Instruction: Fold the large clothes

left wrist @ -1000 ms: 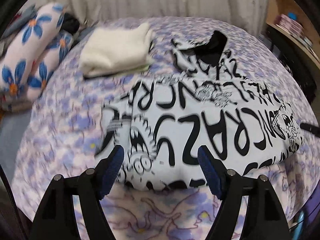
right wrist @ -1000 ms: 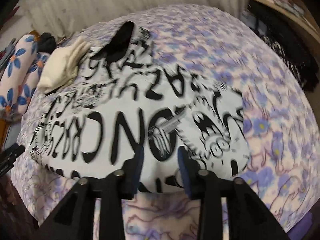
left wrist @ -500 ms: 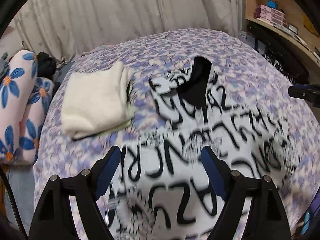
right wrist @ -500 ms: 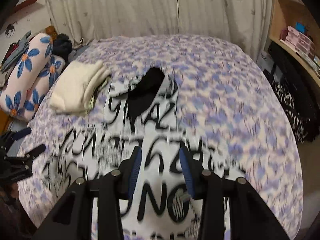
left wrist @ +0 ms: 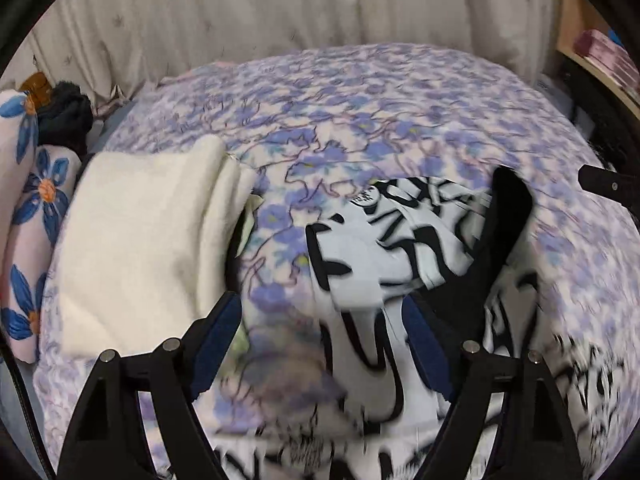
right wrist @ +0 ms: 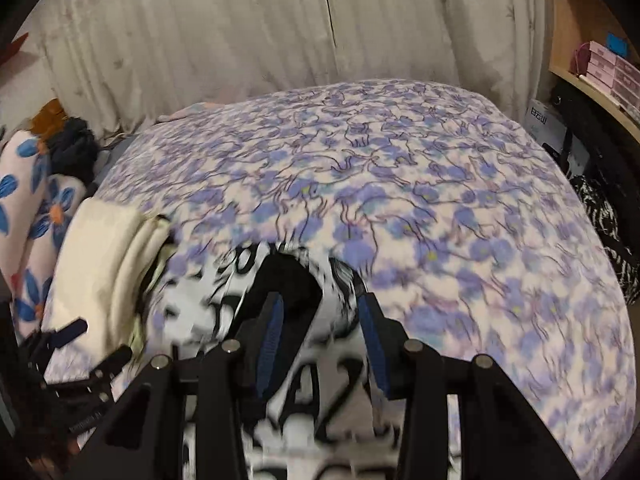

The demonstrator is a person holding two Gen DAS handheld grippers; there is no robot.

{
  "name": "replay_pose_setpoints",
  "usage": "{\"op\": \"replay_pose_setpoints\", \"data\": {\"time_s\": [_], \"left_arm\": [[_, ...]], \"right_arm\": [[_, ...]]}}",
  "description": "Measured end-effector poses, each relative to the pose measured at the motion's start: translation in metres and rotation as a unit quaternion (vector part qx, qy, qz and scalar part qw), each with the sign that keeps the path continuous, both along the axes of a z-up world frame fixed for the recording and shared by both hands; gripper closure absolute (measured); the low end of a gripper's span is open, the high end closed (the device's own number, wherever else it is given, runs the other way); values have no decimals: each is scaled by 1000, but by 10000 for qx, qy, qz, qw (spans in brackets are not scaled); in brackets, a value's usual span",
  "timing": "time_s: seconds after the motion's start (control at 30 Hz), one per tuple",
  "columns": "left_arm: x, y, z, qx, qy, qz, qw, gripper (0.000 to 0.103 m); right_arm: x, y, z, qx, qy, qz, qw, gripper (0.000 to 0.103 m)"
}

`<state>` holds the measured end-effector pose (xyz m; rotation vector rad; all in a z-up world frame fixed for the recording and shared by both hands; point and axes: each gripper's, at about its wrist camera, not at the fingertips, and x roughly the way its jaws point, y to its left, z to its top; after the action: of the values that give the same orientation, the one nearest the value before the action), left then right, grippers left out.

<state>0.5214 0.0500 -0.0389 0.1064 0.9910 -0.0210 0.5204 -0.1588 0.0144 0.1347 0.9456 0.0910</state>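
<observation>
A white garment with bold black lettering (left wrist: 376,264) lies on the bed, its far end with a black collar part (left wrist: 508,216) pointing away from me. My left gripper (left wrist: 324,336) is open and empty, low over the garment's left far edge. My right gripper (right wrist: 320,324) is open and empty, just above the black collar part (right wrist: 288,280) and the printed cloth (right wrist: 304,392). The right gripper's tip shows at the right edge of the left wrist view (left wrist: 608,186). The left gripper shows at the lower left of the right wrist view (right wrist: 76,344).
A purple flowered bedspread (right wrist: 400,184) covers the bed. A folded cream garment (left wrist: 144,248) lies at the left, beside flowered pillows (left wrist: 36,216). Pale curtains (right wrist: 280,32) hang behind. A shelf with pink boxes (right wrist: 604,68) and dark clothes (right wrist: 604,216) are at the right.
Both grippers have moved forward over the printed garment, from its near hem to its far collar end. Both stay open and empty.
</observation>
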Motion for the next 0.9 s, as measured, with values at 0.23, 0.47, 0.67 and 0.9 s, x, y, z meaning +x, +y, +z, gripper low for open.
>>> {"op": "replay_pose_setpoints", "data": {"time_s": [0.23,0.47,0.67,0.9], "left_arm": [[53,-14,-51,177,214,-59,9996,22],[58,-6,-87,360,454,-133,9982,22],[44,12,-110,203,701,-185,9972,22],[38,17,-91,38,510,-502,9974,22]], "right_arm": [[68,34,-28,-61,15,102,9999,64],[60,41,-92,-1073,734,570,9899,64],[5,10,-159,-1270,1259,846,9802,64],[3,-24,-108,-127,874,740,9933,54]]}}
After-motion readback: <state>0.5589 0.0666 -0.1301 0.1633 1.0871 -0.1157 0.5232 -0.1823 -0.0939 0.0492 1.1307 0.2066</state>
